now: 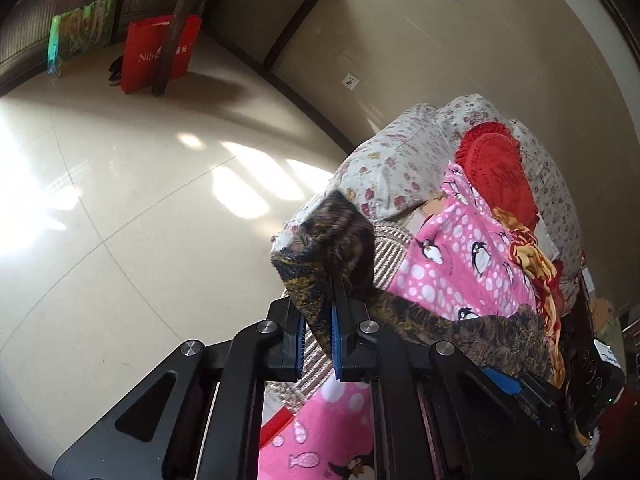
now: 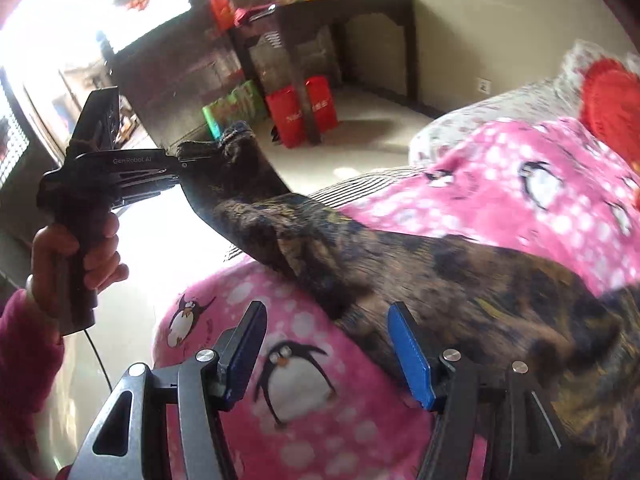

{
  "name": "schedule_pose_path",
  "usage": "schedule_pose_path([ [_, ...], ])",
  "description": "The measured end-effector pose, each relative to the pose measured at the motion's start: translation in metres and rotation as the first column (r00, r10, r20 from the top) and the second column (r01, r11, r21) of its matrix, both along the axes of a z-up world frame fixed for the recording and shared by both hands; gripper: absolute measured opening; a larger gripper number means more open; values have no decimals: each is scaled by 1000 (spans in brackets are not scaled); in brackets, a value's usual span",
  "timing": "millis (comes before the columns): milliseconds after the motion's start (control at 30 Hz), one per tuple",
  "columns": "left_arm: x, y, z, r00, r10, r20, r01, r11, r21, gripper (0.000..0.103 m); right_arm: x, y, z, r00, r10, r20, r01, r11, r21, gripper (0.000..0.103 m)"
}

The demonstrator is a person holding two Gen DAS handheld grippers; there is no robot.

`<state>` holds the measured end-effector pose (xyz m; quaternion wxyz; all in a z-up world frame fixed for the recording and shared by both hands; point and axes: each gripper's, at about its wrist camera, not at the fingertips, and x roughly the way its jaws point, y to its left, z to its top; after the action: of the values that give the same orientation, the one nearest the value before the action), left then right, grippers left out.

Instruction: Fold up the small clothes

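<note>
A dark garment with a brown, gold and blue pattern (image 1: 332, 240) is pinched at one end by my left gripper (image 1: 318, 320), which is shut on it. From there the cloth runs right across a pink penguin blanket (image 1: 460, 248). In the right wrist view the same garment (image 2: 460, 276) stretches from the left gripper (image 2: 200, 154), held up in a hand at the left, down onto the blanket (image 2: 520, 176). My right gripper (image 2: 328, 354) stands open just above the blanket. The garment's lower edge lies near its right pad (image 2: 412, 356), and neither pad presses on it.
The blanket covers a sofa or bed with floral cushions (image 1: 400, 156) and a red round cushion (image 1: 496, 168). Shiny tiled floor (image 1: 140, 200) lies to the left. A red bag (image 1: 158, 52), a green bag (image 1: 80, 36) and a dark wooden table (image 2: 340, 20) stand by the far wall.
</note>
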<state>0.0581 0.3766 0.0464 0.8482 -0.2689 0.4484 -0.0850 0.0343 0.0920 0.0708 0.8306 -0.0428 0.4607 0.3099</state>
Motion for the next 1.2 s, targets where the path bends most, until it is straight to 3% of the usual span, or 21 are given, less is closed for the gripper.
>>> schedule_pose_path([
  [100, -1, 15, -11, 999, 18, -45, -18, 1000, -1, 8, 4, 22, -19, 998, 30, -52, -31, 999, -11, 62],
  [133, -1, 18, -12, 999, 23, -49, -23, 1000, 13, 12, 4, 28, -22, 997, 39, -65, -41, 999, -19, 62],
  [200, 1, 22, -13, 998, 37, -42, -34, 998, 61, 31, 1, 32, -24, 996, 49, -68, -50, 999, -14, 62],
  [233, 3, 24, -14, 998, 48, -38, -44, 996, 82, 48, -1, 34, -23, 996, 52, -74, -53, 999, -8, 62],
  [267, 3, 28, -14, 998, 62, -31, -59, 994, 89, 54, -3, 36, -24, 995, 55, -86, -56, 998, -1, 62],
  [367, 5, 35, -18, 996, 82, -18, -81, 994, 70, 54, -10, 29, -24, 994, 50, -100, -50, 999, 1, 62],
  [500, 16, 23, -33, 997, 27, -70, -20, 994, 103, 54, -26, 13, -14, 996, 34, -82, -33, 999, 17, 62],
  [600, 29, 14, -52, 990, -5, -142, 20, 994, 106, 54, -39, -2, -4, 997, 2, -74, 1, 999, 46, 62],
  [700, 43, 8, -66, 980, -40, -196, 52, 997, 56, 54, -49, -16, 4, 997, -32, -75, 38, 996, 78, 62],
  [733, 48, 4, -71, 974, -62, -219, 75, 996, 49, 50, -53, -20, 6, 996, -41, -77, 48, 995, 91, 62],
  [767, 52, -1, -74, 968, -88, -236, 101, 994, 45, 34, -55, -24, 8, 995, -52, -79, 60, 993, 99, 62],
  [867, 56, -16, -78, 951, -154, -269, 177, 982, 64, 14, -59, -32, 9, 993, -77, -88, 86, 990, 113, 62],
  [933, 55, -19, -70, 957, -152, -248, 174, 982, 71, 8, -62, -36, 9, 991, -90, -98, 102, 988, 117, 62],
  [1033, 51, -12, -43, 979, -107, -173, 127, 986, 107, 8, -65, -43, 8, 988, -111, -112, 124, 984, 124, 62],
  [1200, 39, -4, 13, 994, -91, -59, 97, 990, 99, 7, -71, -57, 18, 984, -150, -100, 163, 976, 145, 62],
])
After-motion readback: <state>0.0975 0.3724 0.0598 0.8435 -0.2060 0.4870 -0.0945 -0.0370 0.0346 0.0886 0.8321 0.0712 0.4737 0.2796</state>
